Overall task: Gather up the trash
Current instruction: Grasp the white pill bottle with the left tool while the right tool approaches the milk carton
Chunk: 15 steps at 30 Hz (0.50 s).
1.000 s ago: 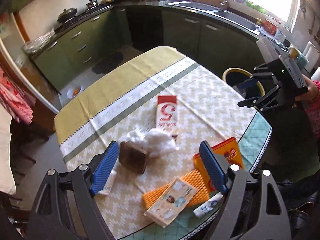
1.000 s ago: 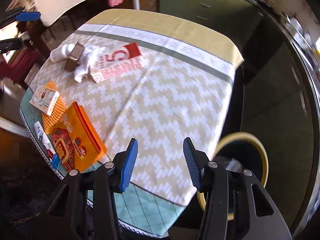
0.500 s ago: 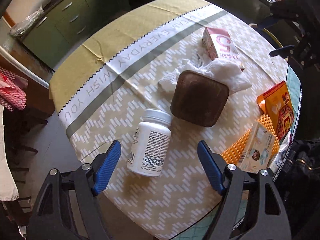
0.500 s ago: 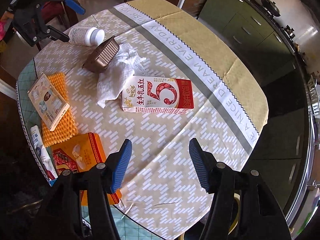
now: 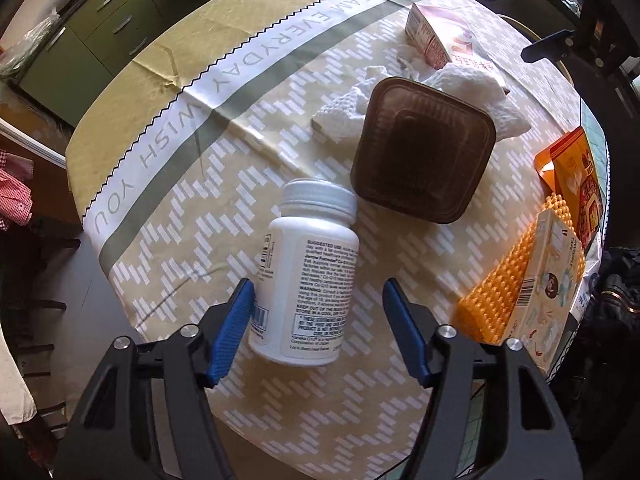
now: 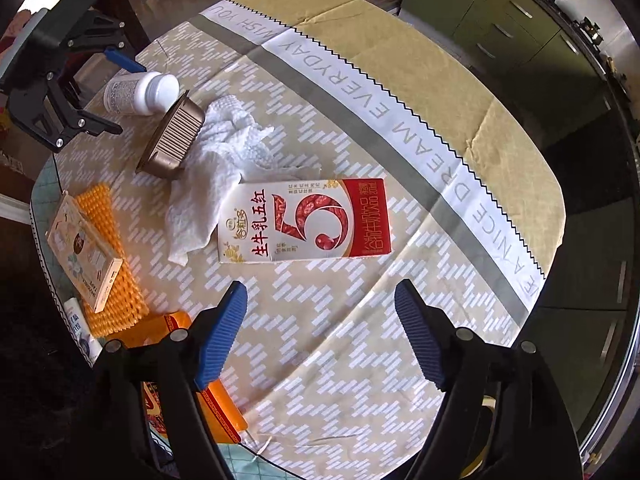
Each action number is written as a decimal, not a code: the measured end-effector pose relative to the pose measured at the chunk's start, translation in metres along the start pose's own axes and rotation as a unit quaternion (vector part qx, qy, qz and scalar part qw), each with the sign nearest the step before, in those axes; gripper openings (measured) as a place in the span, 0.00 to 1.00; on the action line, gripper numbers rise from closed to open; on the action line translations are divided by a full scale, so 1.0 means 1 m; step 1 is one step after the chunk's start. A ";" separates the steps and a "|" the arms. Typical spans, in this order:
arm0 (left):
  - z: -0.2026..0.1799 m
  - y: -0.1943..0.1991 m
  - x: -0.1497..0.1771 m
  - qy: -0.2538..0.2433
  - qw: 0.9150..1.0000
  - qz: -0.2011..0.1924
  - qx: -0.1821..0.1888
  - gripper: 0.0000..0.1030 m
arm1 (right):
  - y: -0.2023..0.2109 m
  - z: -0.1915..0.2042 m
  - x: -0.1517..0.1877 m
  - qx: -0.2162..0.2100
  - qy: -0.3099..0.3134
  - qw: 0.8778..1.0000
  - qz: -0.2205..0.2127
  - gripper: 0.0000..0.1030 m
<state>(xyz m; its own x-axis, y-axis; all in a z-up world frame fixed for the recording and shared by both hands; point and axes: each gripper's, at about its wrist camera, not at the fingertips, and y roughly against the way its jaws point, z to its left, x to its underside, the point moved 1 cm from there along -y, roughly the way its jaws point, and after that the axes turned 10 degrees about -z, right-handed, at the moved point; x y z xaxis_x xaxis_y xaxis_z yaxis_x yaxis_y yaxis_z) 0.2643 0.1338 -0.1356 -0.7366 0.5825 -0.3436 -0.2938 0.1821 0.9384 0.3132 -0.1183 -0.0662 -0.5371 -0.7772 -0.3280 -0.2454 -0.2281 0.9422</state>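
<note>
A white pill bottle (image 5: 308, 276) lies on its side on the tablecloth. My left gripper (image 5: 320, 322) points down over it with its jaws closing around the bottle's lower end. The left pad (image 5: 236, 324) is at the bottle's side, while the right pad (image 5: 404, 328) stands apart from it. In the right wrist view the left gripper (image 6: 132, 100) straddles the bottle (image 6: 136, 92). My right gripper (image 6: 320, 332) hangs just short of a red-and-white milk carton (image 6: 304, 220); its jaws are opening with nothing between them. A crumpled white tissue (image 6: 212, 184) lies beside the carton.
A brown plastic tray (image 5: 420, 152) leans on the tissue (image 5: 472, 92) close to the bottle. An orange bumpy mat (image 6: 116, 280), a small box (image 6: 84, 248), an orange packet (image 5: 576, 176) and a tube (image 6: 80, 324) crowd the table's edge. Green cabinets (image 6: 500, 32) ring the room.
My left gripper dropped down over the pill bottle and its jaws narrowed. My right gripper swung in from the table's edge to the milk carton and its jaws widened.
</note>
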 end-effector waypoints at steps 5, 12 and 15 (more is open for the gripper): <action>0.003 -0.008 0.005 0.009 1.000 -0.002 0.008 0.44 | -0.016 -0.004 -0.011 -0.011 0.001 1.000 0.019 0.83; -0.009 -0.009 0.010 -0.002 1.000 -0.003 0.010 0.43 | -0.028 -0.004 -0.031 0.004 0.042 0.999 0.025 0.83; -0.020 -0.010 0.011 -0.004 1.000 -0.001 0.011 0.43 | -0.036 -0.017 -0.046 0.007 0.007 0.999 0.046 0.83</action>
<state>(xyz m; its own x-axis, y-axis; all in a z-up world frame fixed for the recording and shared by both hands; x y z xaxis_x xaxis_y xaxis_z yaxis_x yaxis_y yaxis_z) 0.2469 0.1230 -0.1491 -0.7312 0.5888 -0.3445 -0.2807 0.2006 0.9386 0.3601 -0.0845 -0.0843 -0.5460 -0.8028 -0.2396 -0.2077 -0.1474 0.9670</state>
